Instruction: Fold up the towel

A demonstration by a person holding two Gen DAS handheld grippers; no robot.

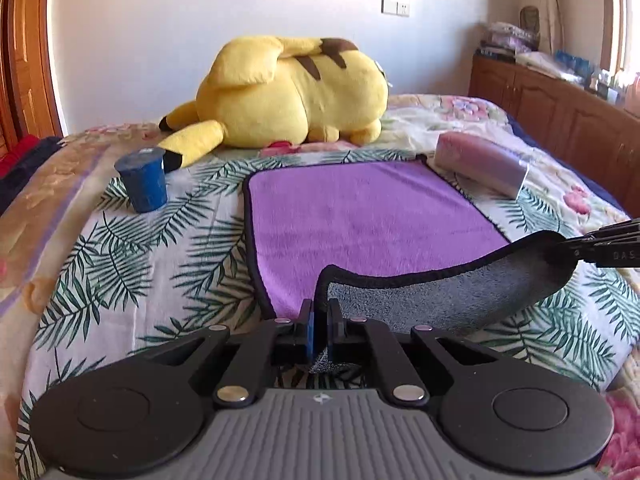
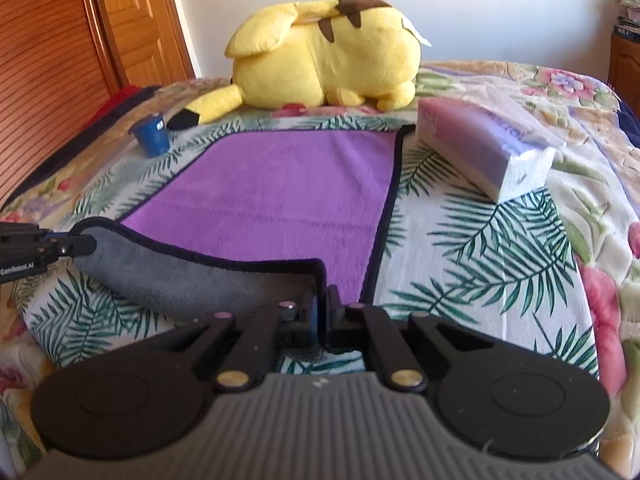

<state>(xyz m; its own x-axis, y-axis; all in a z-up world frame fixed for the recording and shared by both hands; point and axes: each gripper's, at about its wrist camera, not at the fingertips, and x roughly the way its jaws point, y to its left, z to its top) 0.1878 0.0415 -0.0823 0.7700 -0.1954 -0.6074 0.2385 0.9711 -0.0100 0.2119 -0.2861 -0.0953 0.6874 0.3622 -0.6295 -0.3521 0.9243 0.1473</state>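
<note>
A purple towel [image 1: 360,216] with a black hem and grey underside lies flat on the bed; it also shows in the right wrist view [image 2: 272,196]. Its near edge is lifted, showing the grey side [image 1: 460,292]. My left gripper [image 1: 320,316] is shut on the towel's near left corner. My right gripper [image 2: 322,308] is shut on the near right corner. Each gripper shows in the other's view, the right one [image 1: 568,250] at the right edge, the left one [image 2: 76,246] at the left edge.
A yellow plush toy [image 1: 288,96] lies beyond the towel. A blue cup [image 1: 142,180] stands at the towel's far left. A tissue pack [image 1: 480,164] lies at its far right. A wooden headboard [image 1: 560,120] runs along the right; a wooden door [image 2: 80,20] is at the left.
</note>
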